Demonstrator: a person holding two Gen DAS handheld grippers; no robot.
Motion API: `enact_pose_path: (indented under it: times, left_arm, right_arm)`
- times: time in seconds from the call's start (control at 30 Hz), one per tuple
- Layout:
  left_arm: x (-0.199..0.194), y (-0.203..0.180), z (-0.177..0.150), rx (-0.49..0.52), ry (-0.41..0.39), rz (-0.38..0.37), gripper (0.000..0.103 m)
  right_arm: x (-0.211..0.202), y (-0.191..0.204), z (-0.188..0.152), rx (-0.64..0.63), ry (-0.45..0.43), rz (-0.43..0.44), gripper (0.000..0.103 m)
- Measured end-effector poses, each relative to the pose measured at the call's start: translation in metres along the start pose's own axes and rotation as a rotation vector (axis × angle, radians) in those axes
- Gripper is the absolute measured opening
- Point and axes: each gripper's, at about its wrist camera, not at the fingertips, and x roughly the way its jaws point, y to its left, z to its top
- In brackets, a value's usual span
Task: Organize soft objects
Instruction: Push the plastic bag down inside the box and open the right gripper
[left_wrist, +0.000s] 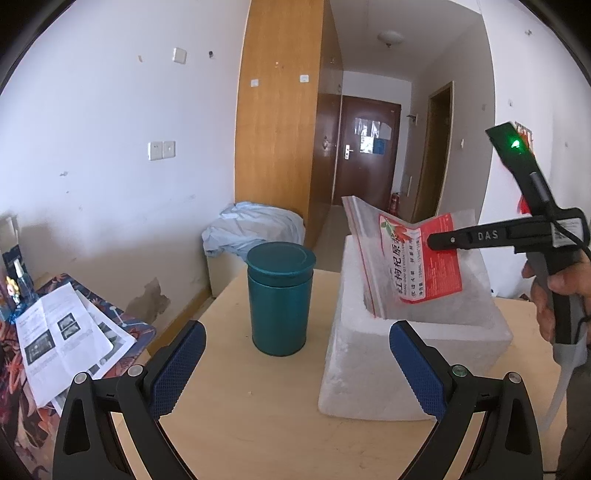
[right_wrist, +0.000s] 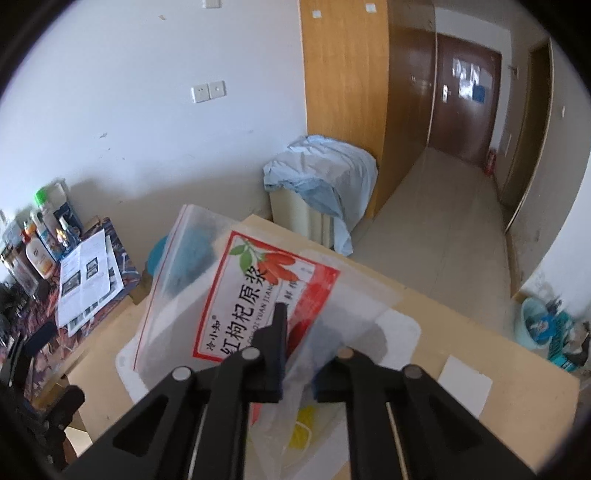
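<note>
Left wrist view: the left gripper (left_wrist: 297, 365) sits wide open at the bottom of the frame, nothing between its blue pads (left_wrist: 177, 369). Ahead on the table (left_wrist: 240, 435), centre frame, stands a teal canister (left_wrist: 279, 298); to its right, a white foam box (left_wrist: 373, 369). The clear zip bag (left_wrist: 410, 258) with the red goji label stands upright in the box, pinched near its top by the right gripper (left_wrist: 434, 240), a hand (left_wrist: 554, 295) on the handle at right.

Right wrist view: the right gripper (right_wrist: 297, 354) is clamped on the zip bag (right_wrist: 258, 295), centre frame, over the foam box (right_wrist: 399, 325).
</note>
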Motion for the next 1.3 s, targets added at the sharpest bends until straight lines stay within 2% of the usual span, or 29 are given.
enact_pose_path:
  times: [0.1, 0.37, 0.63, 0.87, 1.07, 1.13, 1.17, 1.3]
  left_arm:
    - [0.002, 0.000, -0.002, 0.002, 0.010, -0.002, 0.100]
    - [-0.001, 0.003, -0.003, -0.016, 0.007, 0.000, 0.100]
    - [-0.003, 0.008, -0.004, -0.027, 0.008, 0.013, 0.100]
    - [-0.002, 0.007, -0.004, -0.031, 0.010, 0.011, 0.100]
    - [-0.006, 0.011, -0.003, -0.036, -0.001, 0.012, 0.100]
    - [-0.008, 0.012, -0.002, -0.039, -0.005, 0.014, 0.100]
    - [-0.008, 0.013, -0.002, -0.041, -0.007, 0.014, 0.100]
    - [-0.010, 0.013, -0.003, -0.043, -0.010, 0.013, 0.100]
  right_arm:
    - [0.005, 0.016, -0.004, -0.091, 0.038, -0.035, 0.012]
    - [0.036, 0.023, -0.004, -0.153, 0.120, -0.106, 0.010]
    - [0.060, 0.024, -0.011, -0.141, 0.200, -0.084, 0.010]
    - [0.068, 0.023, -0.013, -0.156, 0.289, -0.130, 0.010]
    - [0.063, 0.018, -0.011, -0.105, 0.287, -0.075, 0.011]
    - [0.060, 0.019, -0.011, -0.110, 0.289, -0.070, 0.014]
    - [0.057, 0.020, -0.012, -0.112, 0.283, -0.068, 0.018]
    - [0.043, 0.019, -0.008, -0.107, 0.225, -0.092, 0.051]
